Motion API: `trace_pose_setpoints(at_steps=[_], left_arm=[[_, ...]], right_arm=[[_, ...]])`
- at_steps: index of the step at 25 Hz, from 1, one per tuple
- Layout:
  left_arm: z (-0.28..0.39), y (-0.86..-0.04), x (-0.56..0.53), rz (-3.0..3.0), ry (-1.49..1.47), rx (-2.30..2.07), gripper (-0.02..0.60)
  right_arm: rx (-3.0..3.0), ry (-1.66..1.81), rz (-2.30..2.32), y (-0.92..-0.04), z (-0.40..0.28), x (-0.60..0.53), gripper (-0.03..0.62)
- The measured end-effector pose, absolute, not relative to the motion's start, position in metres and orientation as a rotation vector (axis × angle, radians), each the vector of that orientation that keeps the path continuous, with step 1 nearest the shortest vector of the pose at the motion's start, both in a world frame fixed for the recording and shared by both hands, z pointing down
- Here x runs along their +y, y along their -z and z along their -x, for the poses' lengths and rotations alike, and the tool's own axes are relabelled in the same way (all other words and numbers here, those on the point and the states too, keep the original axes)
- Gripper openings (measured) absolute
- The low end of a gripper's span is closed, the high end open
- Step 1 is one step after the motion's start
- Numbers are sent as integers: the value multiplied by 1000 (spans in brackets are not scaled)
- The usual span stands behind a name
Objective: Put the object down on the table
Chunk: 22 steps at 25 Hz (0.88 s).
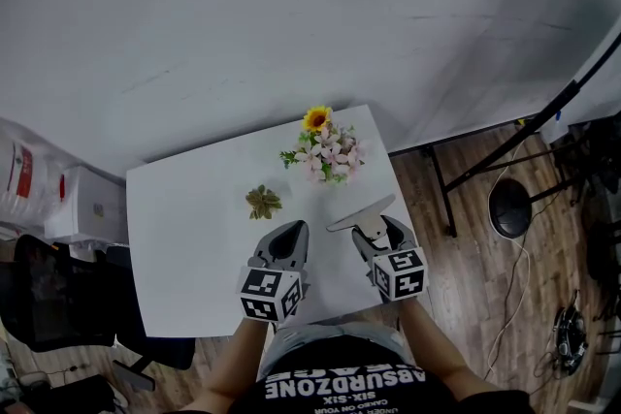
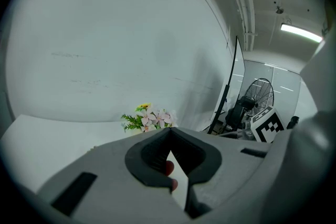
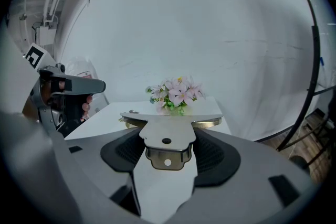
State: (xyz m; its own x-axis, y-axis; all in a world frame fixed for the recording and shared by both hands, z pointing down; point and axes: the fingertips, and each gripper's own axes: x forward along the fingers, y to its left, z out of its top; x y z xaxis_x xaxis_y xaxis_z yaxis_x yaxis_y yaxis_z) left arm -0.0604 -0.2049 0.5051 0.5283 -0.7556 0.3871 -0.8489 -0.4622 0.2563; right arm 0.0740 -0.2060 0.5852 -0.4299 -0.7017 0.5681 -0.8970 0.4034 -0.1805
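— Scraper (image 3: 167,128) first: how many do we count?
— One. It is flat and metal, gripped between the jaws of the right gripper (image 1: 372,233). In the right gripper view it lies low in the centre, with its wide blade level.
— And from the head view?
— It sits low and right of centre, over the near right part of the one white table (image 1: 184,247). We cannot tell whether the blade touches the top.
— How many grippers?
— Two. The left gripper (image 1: 287,245) is at lower centre, just beside the right one. Its jaws are drawn together with only a sliver between them, and they grip nothing.
— What stands on the table?
— We count one bunch of pink flowers (image 1: 328,155), with a single yellow bloom, at the far right edge. There is also one small brownish-green rosette (image 1: 263,202) near the middle, apart from both grippers.
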Motion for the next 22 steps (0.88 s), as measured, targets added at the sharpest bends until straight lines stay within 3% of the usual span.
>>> trace_pose_setpoints(at_steps=[22], left_arm=[[72, -522, -230, -2310, -298, -1342, 5]], right_arm=[[-2177, -711, -1292, -635, -73, -216, 282]])
